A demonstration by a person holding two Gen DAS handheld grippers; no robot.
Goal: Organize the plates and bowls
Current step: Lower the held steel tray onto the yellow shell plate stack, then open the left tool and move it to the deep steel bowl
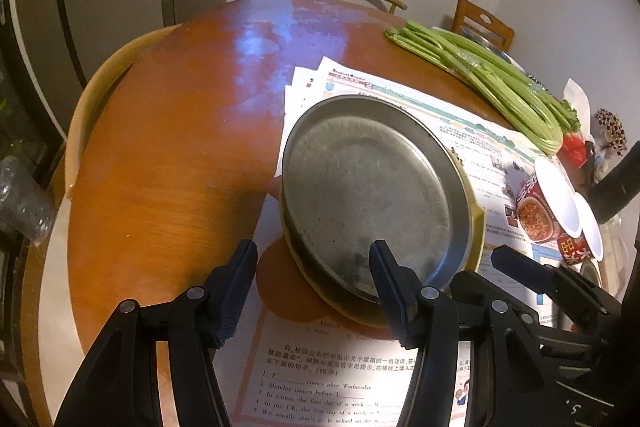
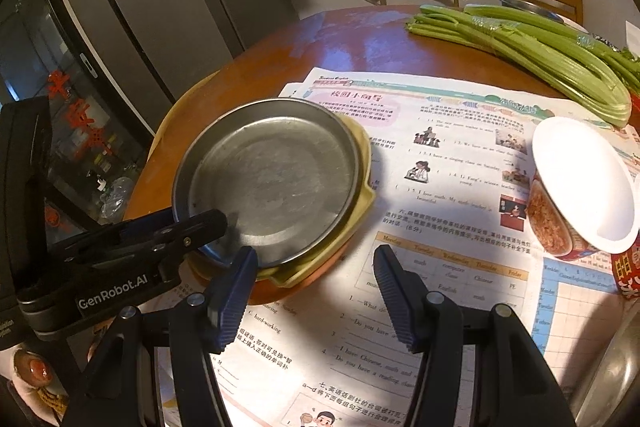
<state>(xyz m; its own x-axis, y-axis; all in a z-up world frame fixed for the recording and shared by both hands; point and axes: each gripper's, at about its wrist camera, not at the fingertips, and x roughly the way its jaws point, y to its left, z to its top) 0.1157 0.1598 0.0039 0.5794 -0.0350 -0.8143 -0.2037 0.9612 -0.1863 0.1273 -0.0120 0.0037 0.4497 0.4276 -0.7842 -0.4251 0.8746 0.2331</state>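
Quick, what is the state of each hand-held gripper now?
Left hand-held gripper: open, one finger over the metal plate, holding nothing.
Right hand-held gripper: open, empty.

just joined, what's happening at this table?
A person with two handheld grippers is sorting dishes. A metal plate sits stacked on a yellow plate over an orange one, on worksheets covering the round wooden table. The left gripper reaches over the metal plate's near rim with its jaws apart, gripping nothing. The right gripper is open, empty, above the papers. Two printed paper bowls lie tipped on the right, near celery.
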